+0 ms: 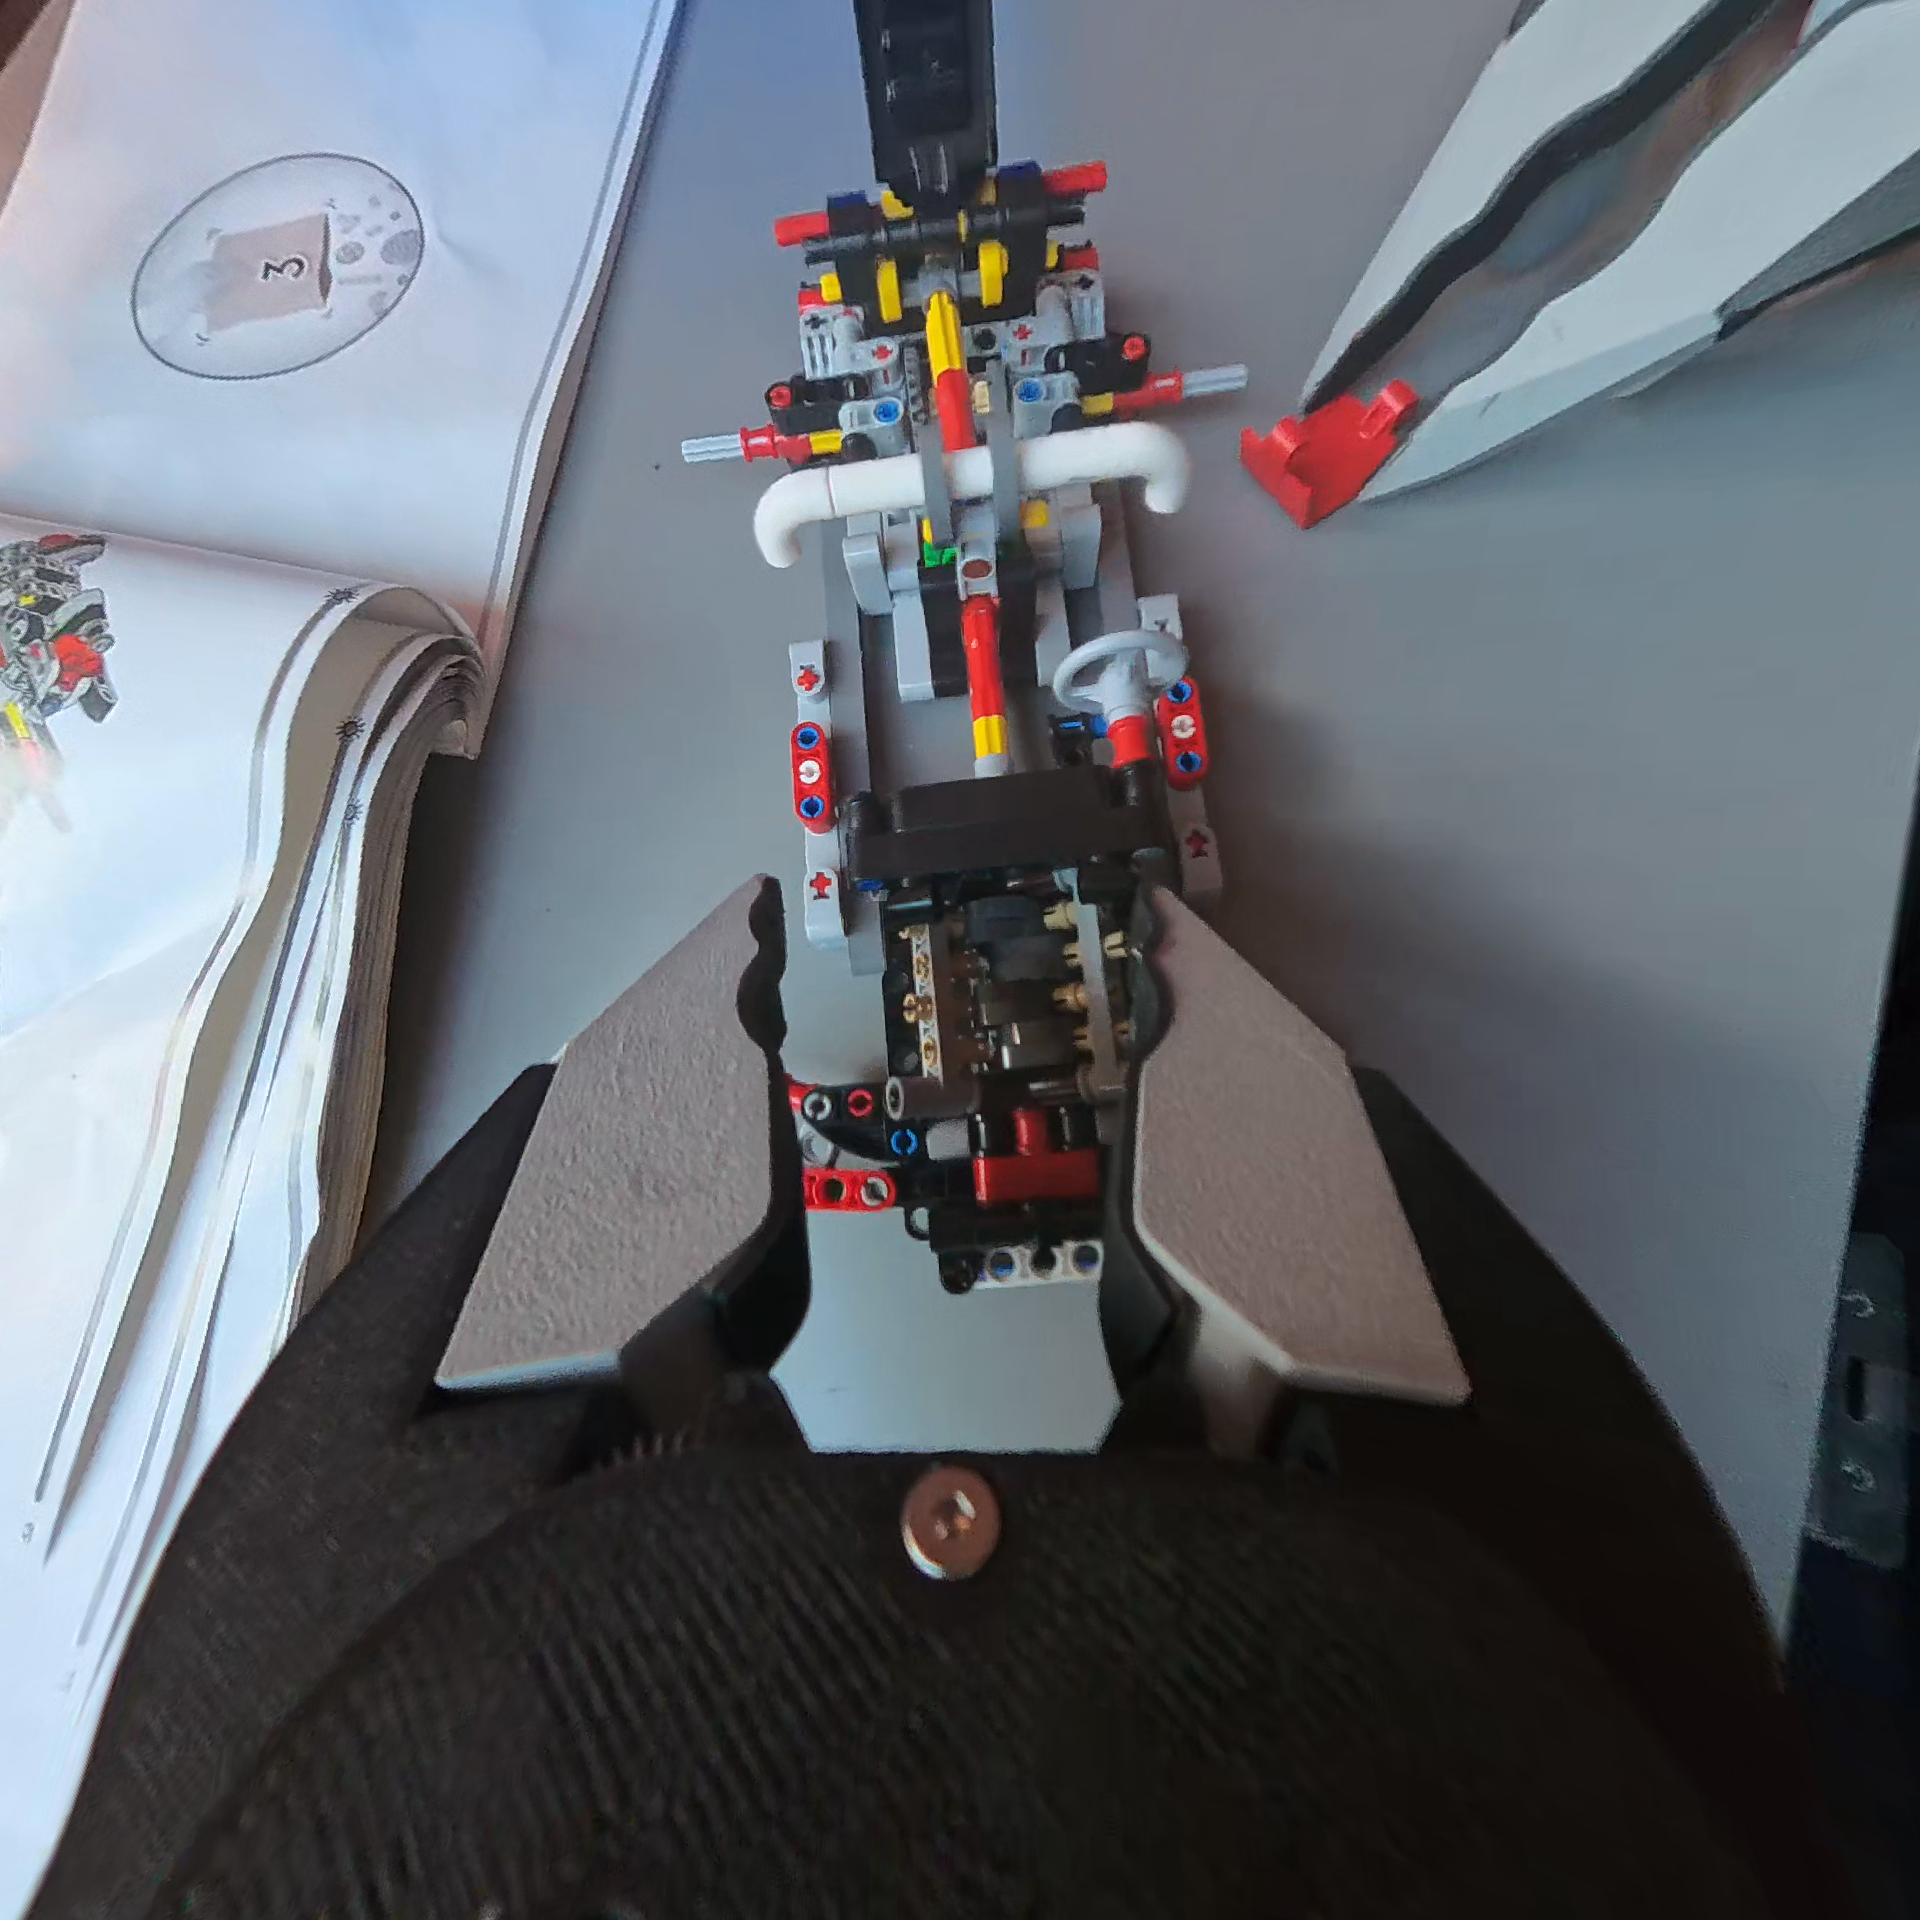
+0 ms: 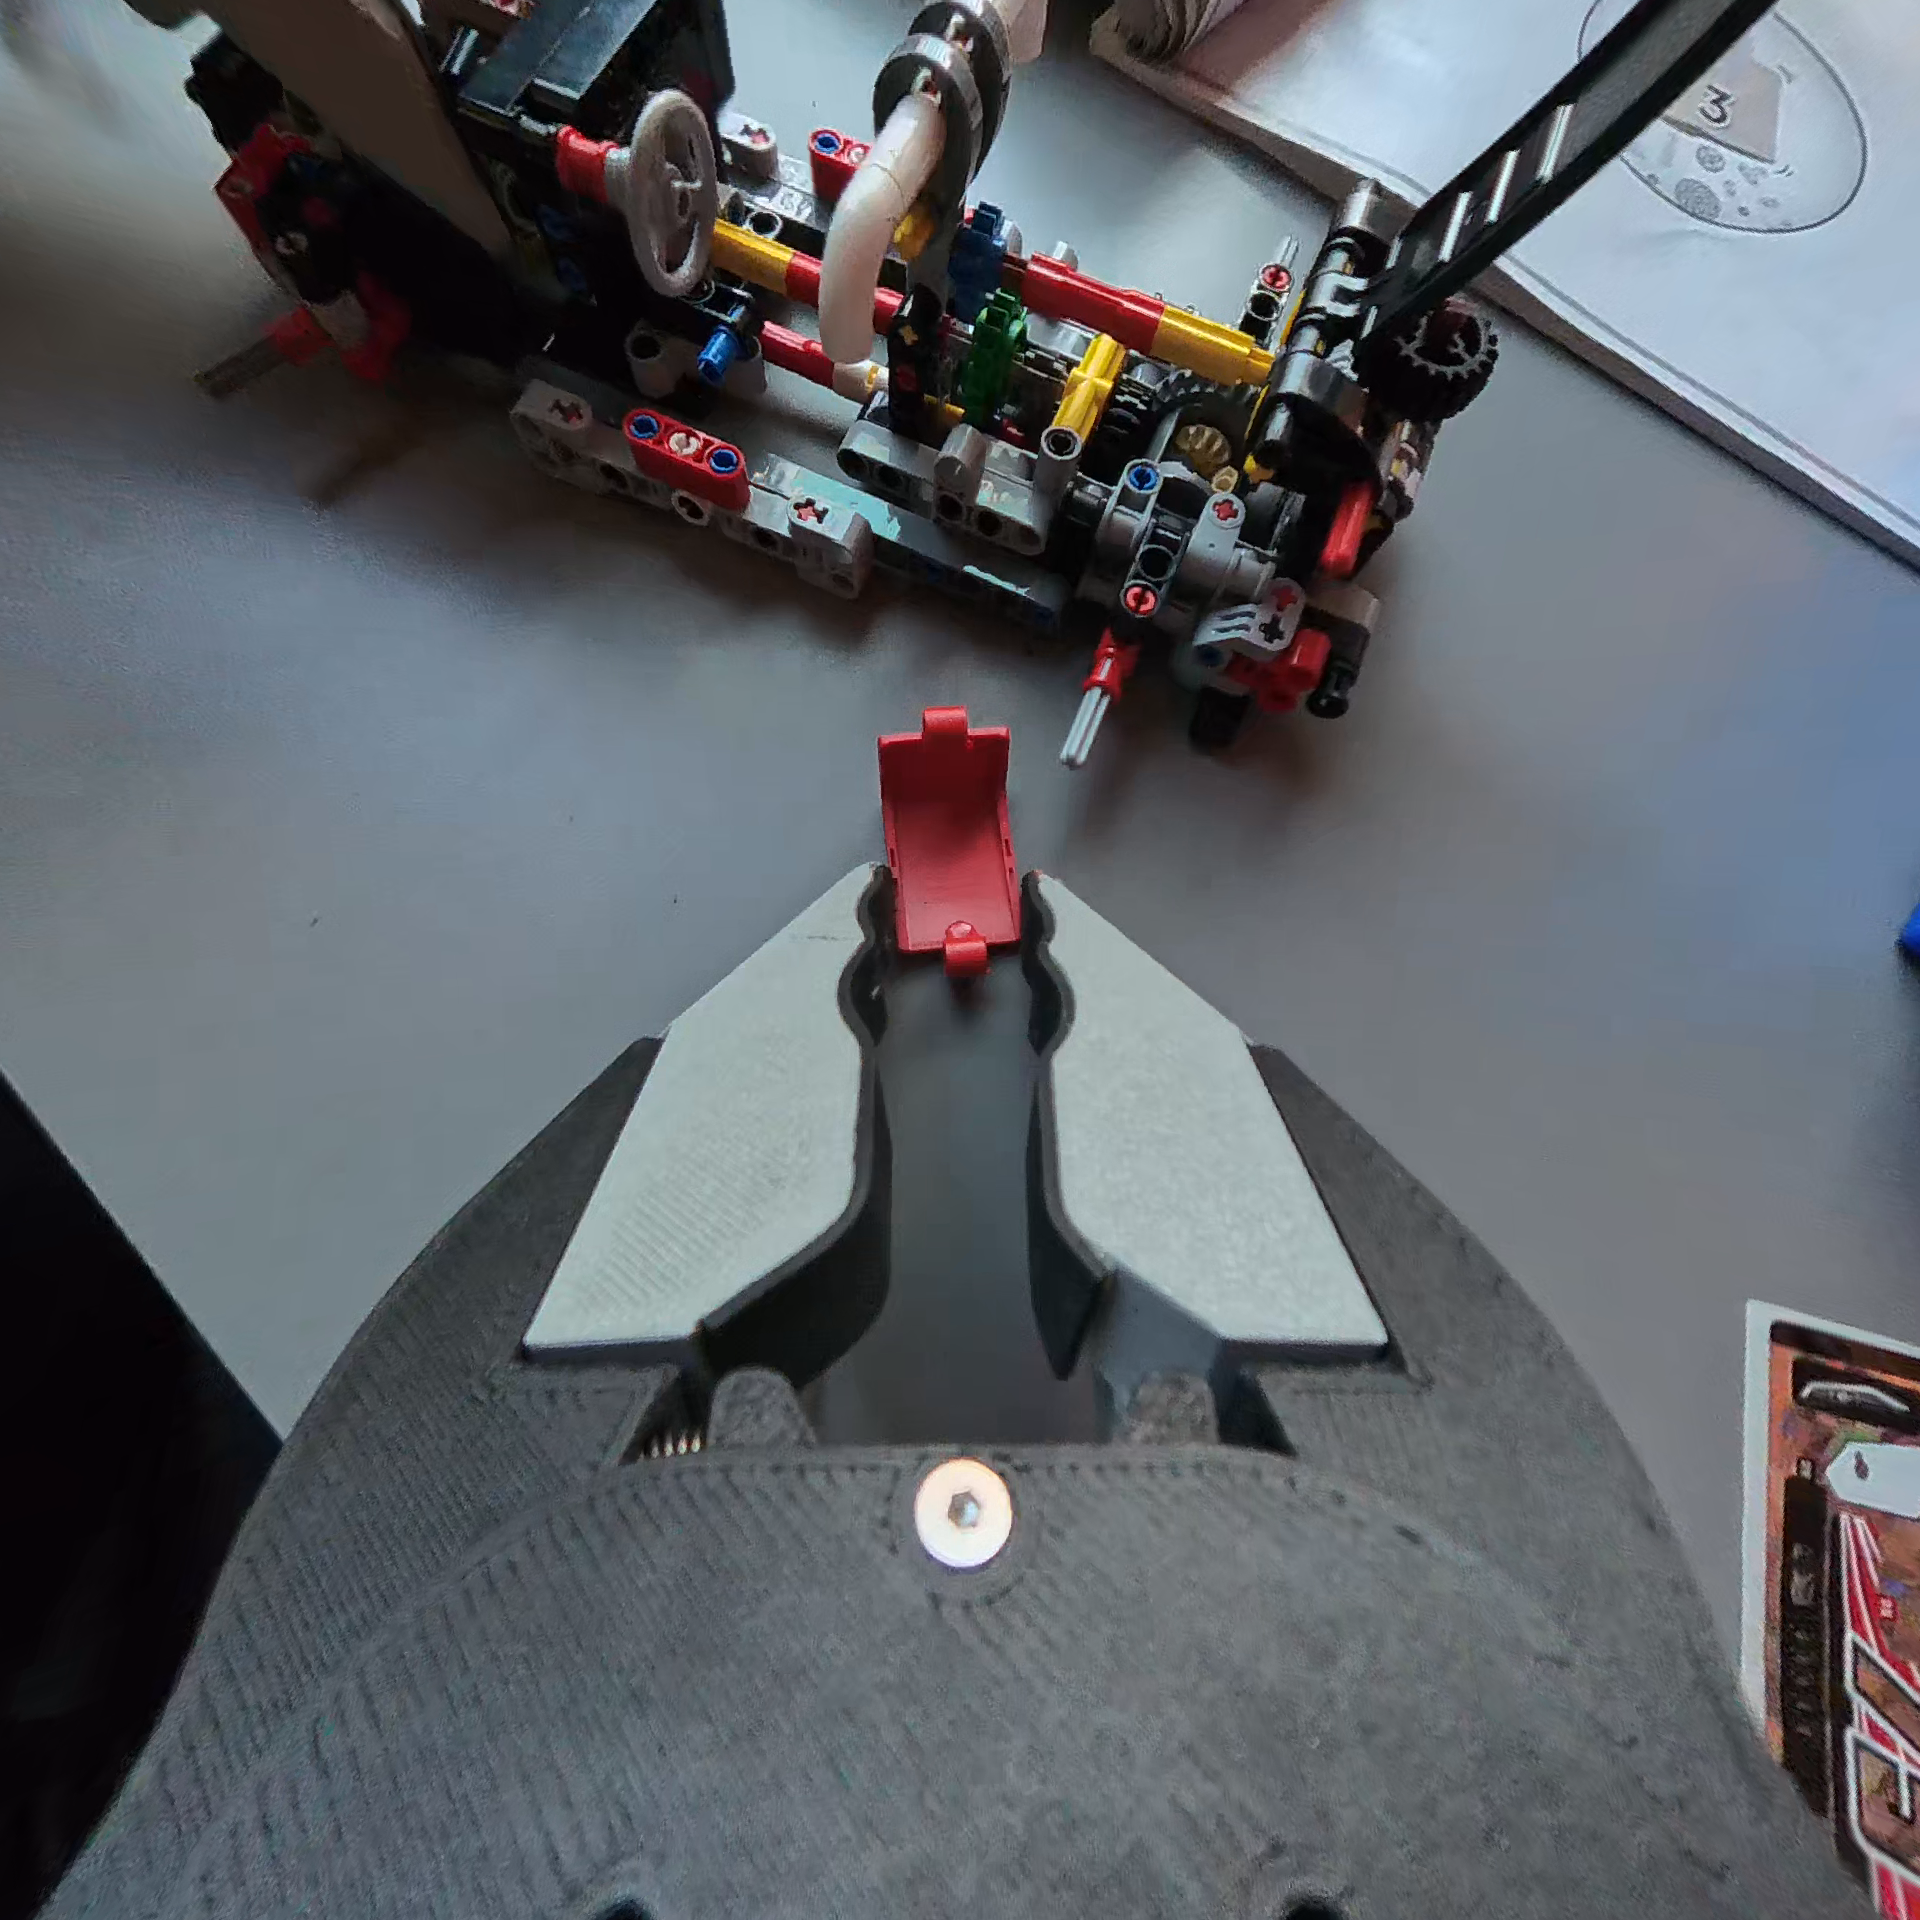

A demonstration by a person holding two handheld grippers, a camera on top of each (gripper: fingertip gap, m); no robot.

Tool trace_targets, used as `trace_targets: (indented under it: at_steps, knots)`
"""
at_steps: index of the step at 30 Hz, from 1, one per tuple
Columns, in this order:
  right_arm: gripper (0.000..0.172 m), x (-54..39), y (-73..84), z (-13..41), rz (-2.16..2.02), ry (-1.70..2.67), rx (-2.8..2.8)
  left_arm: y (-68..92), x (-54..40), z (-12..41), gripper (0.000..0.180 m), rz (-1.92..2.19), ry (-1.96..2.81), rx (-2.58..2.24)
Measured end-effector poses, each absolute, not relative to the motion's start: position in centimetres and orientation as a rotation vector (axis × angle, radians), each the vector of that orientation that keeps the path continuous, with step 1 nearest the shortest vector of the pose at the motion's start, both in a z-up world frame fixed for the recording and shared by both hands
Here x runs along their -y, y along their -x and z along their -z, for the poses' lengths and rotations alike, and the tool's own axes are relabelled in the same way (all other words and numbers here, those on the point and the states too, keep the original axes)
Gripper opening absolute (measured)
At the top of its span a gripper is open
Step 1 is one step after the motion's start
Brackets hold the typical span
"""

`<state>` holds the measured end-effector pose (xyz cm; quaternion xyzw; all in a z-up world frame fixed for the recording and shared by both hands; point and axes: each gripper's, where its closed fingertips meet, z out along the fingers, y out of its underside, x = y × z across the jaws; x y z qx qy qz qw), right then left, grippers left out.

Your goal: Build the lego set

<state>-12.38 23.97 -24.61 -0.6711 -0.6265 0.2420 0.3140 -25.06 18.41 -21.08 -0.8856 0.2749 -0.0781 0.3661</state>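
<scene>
A long brick-built vehicle chassis [image 1: 966,582] in grey, black, red and yellow lies on the grey table [image 1: 1507,831]. My left gripper [image 1: 961,894] is open and straddles the chassis's near end. Its right pad [image 1: 1153,987] lies against the side, and bare table shows between the left pad [image 1: 764,977] and the model. My right gripper [image 2: 956,878] is shut on a small red seat piece [image 2: 948,821], with a pad on each side. The seat sits low over the table, just short of the chassis [image 2: 935,416]. The left wrist view shows the seat [image 1: 1320,457] at the right gripper's tips, beside the white curved bar [image 1: 977,473].
An open instruction booklet [image 1: 208,416] lies left of the chassis and also shows in the right wrist view [image 2: 1714,239]. A long black beam [image 2: 1538,156] rises from the chassis's far end. A printed card [image 2: 1839,1558] lies by the table's near right edge. The table ends at a dark drop [image 1: 1870,1143]. Between my left fingertips and the white curved bar [image 1: 977,473] there is roughly 7 cm.
</scene>
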Motion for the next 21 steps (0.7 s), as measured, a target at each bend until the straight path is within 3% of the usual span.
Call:
trace_targets:
  at_steps: [14,21]
  knots:
    - [0.021,-25.8,11.2,24.6,-0.617,1.832,1.569,25.8,-16.6,17.4,0.062,0.278,2.318,-0.477]
    - [0.021,-25.9,11.2,24.6,-0.616,1.812,1.588,21.1,-18.7,11.0,0.064,0.170,2.310,-0.560]
